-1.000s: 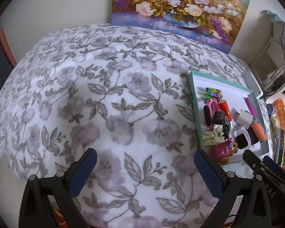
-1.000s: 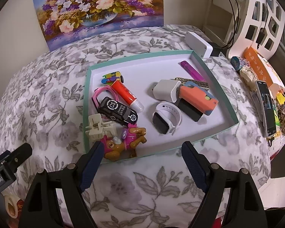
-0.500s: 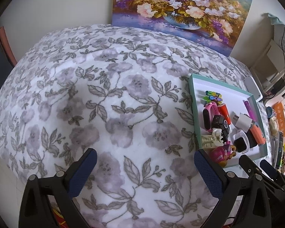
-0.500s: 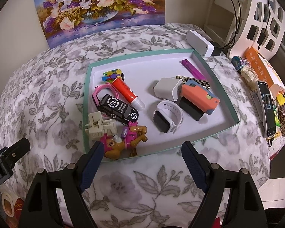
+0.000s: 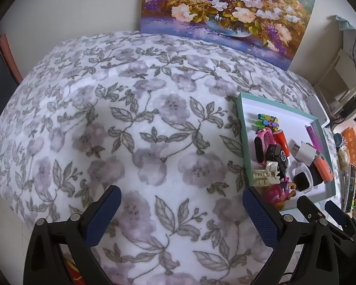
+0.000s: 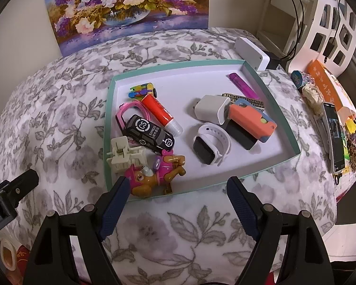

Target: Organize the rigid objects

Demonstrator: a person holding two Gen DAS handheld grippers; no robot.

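Note:
A teal-rimmed white tray (image 6: 284,128) lies on the flowered cloth and holds several small things: a pink toy dog (image 6: 156,178), a cream hair clip (image 6: 125,156), a black toy car (image 6: 149,134), a red glue stick (image 6: 161,114), a white smartwatch (image 6: 211,143), a white charger (image 6: 210,109), an orange case (image 6: 251,121) and a purple lighter (image 6: 242,84). My right gripper (image 6: 175,204) hangs open just in front of the tray's near rim, empty. My left gripper (image 5: 180,211) is open over bare cloth, left of the tray (image 5: 242,128).
A flower painting (image 6: 128,7) leans on the back wall. A white box (image 6: 251,52) sits behind the tray. A phone (image 6: 335,137), an orange packet (image 6: 330,87) and clutter line the right edge, beside white shelving (image 6: 330,19). The cloth (image 5: 106,130) spreads wide on the left.
Both grippers have drifted slightly; the tray sits a little nearer and lower in the right wrist view. Both stay open and empty, and nothing in the tray has moved.

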